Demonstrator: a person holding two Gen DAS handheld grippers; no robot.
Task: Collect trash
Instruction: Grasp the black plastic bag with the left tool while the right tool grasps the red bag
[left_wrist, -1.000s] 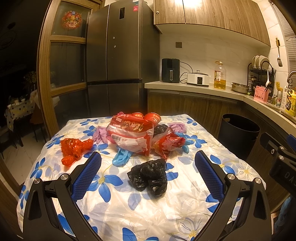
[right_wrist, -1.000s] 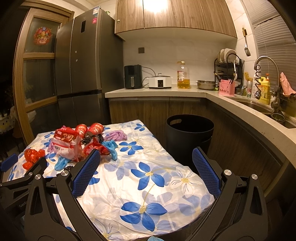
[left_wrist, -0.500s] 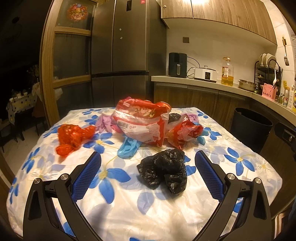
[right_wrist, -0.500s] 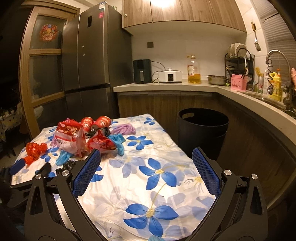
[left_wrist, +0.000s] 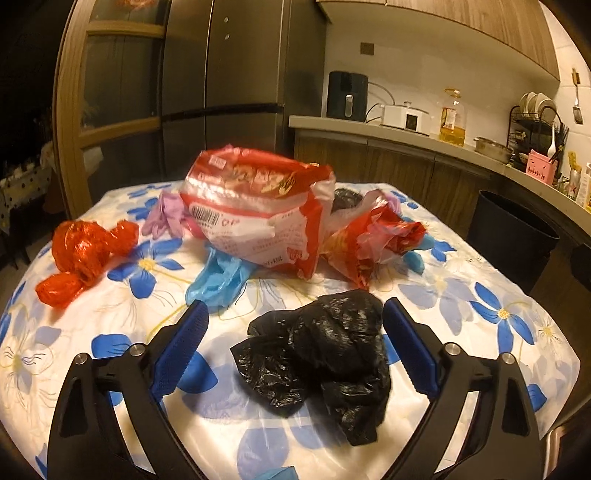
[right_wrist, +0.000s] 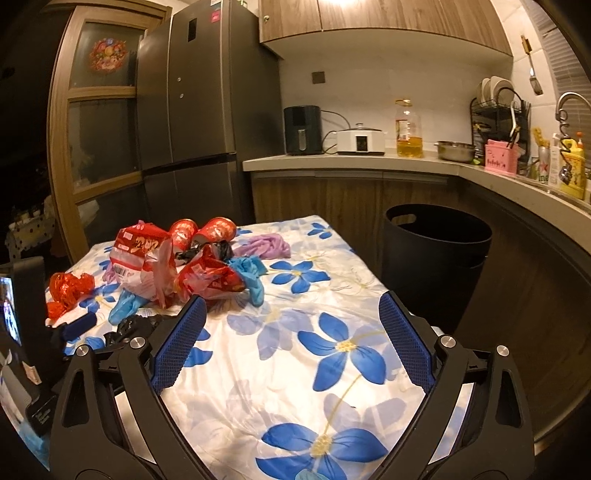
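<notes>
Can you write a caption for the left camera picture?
Open left gripper straddling a crumpled black plastic bag on the blue-flowered tablecloth.

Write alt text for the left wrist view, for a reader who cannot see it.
The open left gripper hovers with its blue-padded fingers either side of a crumpled black plastic bag on a blue-flowered white tablecloth. Behind the bag lie a large red and white snack wrapper, a crumpled red plastic bag and a light blue glove.
</notes>
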